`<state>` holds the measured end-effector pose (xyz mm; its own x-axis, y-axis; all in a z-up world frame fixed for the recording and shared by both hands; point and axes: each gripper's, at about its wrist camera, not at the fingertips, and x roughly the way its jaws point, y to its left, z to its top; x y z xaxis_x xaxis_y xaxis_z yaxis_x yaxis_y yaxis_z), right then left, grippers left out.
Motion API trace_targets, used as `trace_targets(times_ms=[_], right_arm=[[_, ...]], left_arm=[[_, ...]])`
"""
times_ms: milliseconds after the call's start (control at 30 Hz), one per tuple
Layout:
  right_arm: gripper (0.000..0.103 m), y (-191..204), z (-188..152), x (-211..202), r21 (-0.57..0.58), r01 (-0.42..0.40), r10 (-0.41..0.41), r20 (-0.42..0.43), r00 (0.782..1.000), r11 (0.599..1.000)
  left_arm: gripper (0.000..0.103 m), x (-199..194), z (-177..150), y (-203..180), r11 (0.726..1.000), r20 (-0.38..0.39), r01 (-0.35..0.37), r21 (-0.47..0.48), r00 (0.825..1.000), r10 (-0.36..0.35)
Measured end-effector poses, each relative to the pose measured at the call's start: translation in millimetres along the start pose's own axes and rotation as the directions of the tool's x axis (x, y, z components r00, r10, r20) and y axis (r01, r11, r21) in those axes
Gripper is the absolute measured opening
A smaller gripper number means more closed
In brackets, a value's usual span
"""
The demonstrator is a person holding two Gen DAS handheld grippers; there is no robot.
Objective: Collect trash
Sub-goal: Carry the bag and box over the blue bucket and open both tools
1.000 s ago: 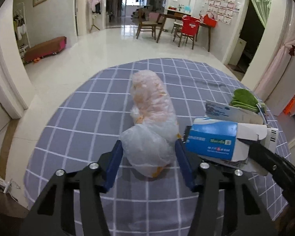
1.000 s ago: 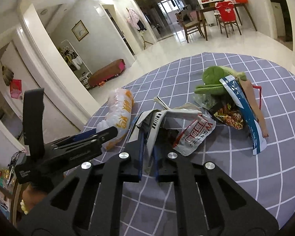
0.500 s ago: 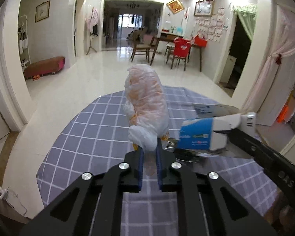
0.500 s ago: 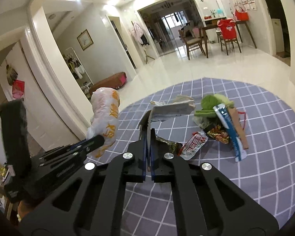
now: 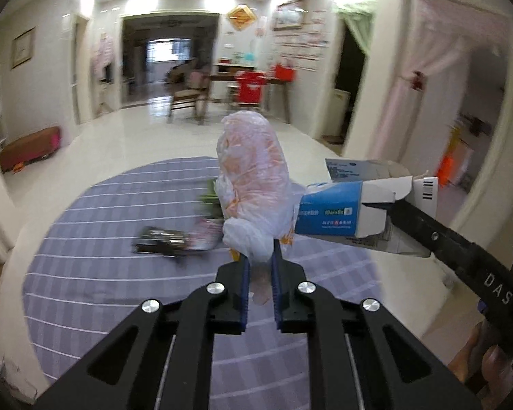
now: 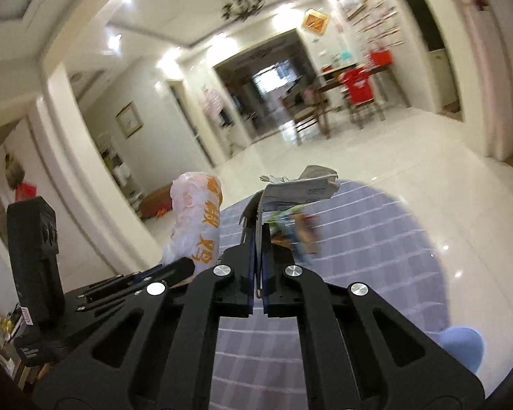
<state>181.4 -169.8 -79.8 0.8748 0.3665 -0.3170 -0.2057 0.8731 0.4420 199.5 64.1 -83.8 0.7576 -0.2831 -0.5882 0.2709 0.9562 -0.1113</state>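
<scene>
Taking the round bench (image 5: pixel 95 225) with its grey-blue checked cloth as the landmark, the left claw (image 5: pixel 258 266) is raised over its near side with the jaws pressed narrow on the knotted tail of a white plastic bag (image 5: pixel 253 177) printed in orange; the bag stands up above the pads rather than hanging, which suggests it is light and bunched tight at the neck. To the right of it, also above the bench, the right claw (image 6: pixel 259 235) pinches a flattened blue and white carton (image 5: pixel 338 212) by one end, so the carton sticks out level. Both pieces appear lifted clear of the cloth, probably to carry them to a bin that is not in view. More wrappers (image 5: pixel 174 241) lie blurred at the middle of the bench. Beyond its far rim there is open tiled floor (image 5: pixel 147 136). The bag and carton are just beside each other and could bump.
</scene>
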Motion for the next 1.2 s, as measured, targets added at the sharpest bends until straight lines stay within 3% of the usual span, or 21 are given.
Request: trace_targets(times_ms=[233, 467, 667, 900, 933, 1000, 1033, 1200], right_arm=[[0.003, -95.0, -15.4, -97.4, 0.101, 0.188, -0.197, 0.087, 0.977, 0.977], [0.003, -183.6, -40.7, -144.7, 0.169, 0.364, -0.375, 0.038, 0.926, 0.916], [0.003, -240.3, -69.3, -139.2, 0.207, 0.411, -0.409, -0.054, 0.911, 0.888], [0.007, -276.1, -94.8, -83.6, 0.258, 0.419, -0.383, -0.178, 0.906, 0.871], [0.013, -283.8, -100.2, -75.9, 0.27, 0.423, -0.379, -0.202, 0.903, 0.865], [0.055, -302.5, -116.5, -64.6, 0.313, 0.429, -0.359, -0.256, 0.897, 0.848], [0.065, -307.1, -123.7, -63.2, 0.327, 0.432, -0.356, -0.267, 0.896, 0.841], [0.064, -318.4, -132.0, -76.9, 0.37, 0.444, -0.363, -0.27, 0.892, 0.816]], left_arm=[[0.011, 25.4, -20.4, -133.2, 0.977, -0.079, 0.154, 0.146, 0.986, -0.144], [0.011, 67.0, -58.4, -240.5, 0.921, -0.197, 0.297, 0.253, 0.948, -0.251], [0.011, 117.9, -87.3, -273.3, 0.911, -0.299, 0.309, 0.274, 0.928, -0.225], [0.011, 161.2, -103.1, -281.1, 0.915, -0.368, 0.279, 0.29, 0.915, -0.162], [0.011, 165.9, -104.5, -280.7, 0.916, -0.375, 0.277, 0.29, 0.914, -0.158], [0.011, 173.5, -107.5, -280.6, 0.916, -0.387, 0.276, 0.291, 0.909, -0.151], [0.011, 179.1, -110.0, -280.2, 0.917, -0.399, 0.278, 0.287, 0.905, -0.15], [0.011, 197.7, -121.2, -289.0, 0.918, -0.442, 0.285, 0.277, 0.886, -0.141]])
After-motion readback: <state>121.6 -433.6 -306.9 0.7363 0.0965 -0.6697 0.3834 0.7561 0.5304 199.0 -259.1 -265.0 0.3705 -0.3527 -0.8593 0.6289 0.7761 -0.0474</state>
